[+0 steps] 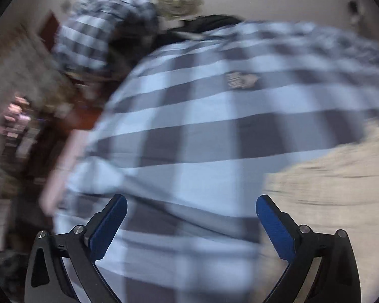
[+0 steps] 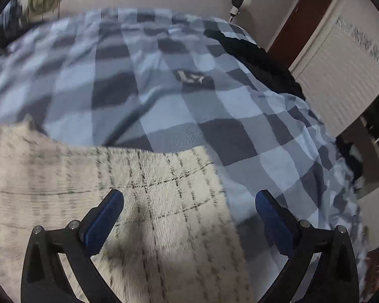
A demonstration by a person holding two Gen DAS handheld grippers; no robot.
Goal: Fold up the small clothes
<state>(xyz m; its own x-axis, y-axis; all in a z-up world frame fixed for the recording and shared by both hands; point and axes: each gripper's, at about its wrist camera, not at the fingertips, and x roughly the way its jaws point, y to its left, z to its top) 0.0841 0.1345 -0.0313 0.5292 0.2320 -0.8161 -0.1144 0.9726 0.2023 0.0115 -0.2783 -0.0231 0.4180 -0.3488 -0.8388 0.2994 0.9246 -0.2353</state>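
A cream fuzzy garment with thin dark check lines (image 2: pixel 128 192) lies flat on a blue-and-grey checked bedspread (image 2: pixel 189 116). My right gripper (image 2: pixel 189 202) is open and empty, just above the garment's right part, its left finger over the cloth and its right finger over the bedspread. In the left wrist view the same garment (image 1: pixel 336 176) shows at the right edge, blurred. My left gripper (image 1: pixel 191 205) is open and empty over the bedspread (image 1: pixel 202 126), left of the garment.
A dark cloth (image 2: pixel 260 55) lies at the bed's far right. A white louvred cupboard door (image 2: pixel 341 75) and a brown door (image 2: pixel 305 22) stand to the right. The bed's left edge (image 1: pixel 63 166) drops to dark furniture (image 1: pixel 25 131).
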